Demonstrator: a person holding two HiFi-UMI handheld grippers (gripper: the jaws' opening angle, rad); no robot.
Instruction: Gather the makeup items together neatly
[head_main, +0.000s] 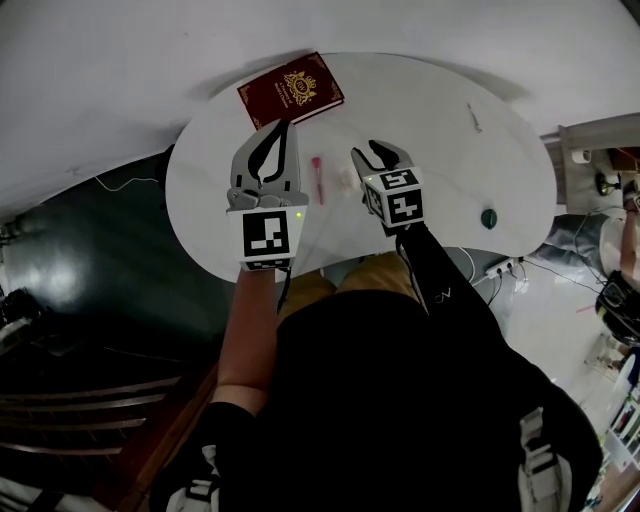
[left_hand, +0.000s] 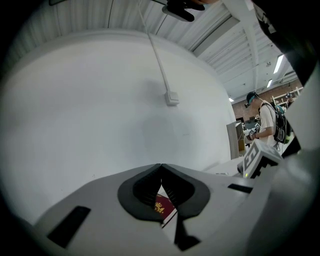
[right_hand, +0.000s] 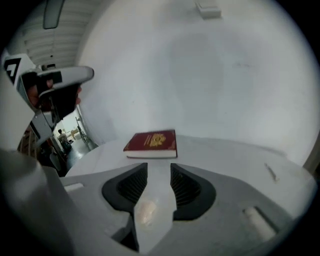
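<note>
Left gripper (head_main: 279, 130): held over the near edge of the table (head_main: 450, 170), left of its middle, pointing close to level toward the far edge, jaws closed tip to tip; carried on a bare forearm (head_main: 245, 330). Right gripper (head_main: 368, 152): just beside the left one, over the near middle of the table, tipped downward toward the surface, jaws standing well apart with the pads free; carried on an arm in a dark sleeve (head_main: 437, 285). The marker cubes of both grippers face upward.

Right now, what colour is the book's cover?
Dark red with a gold emblem; the book shows best in the head view.
</note>
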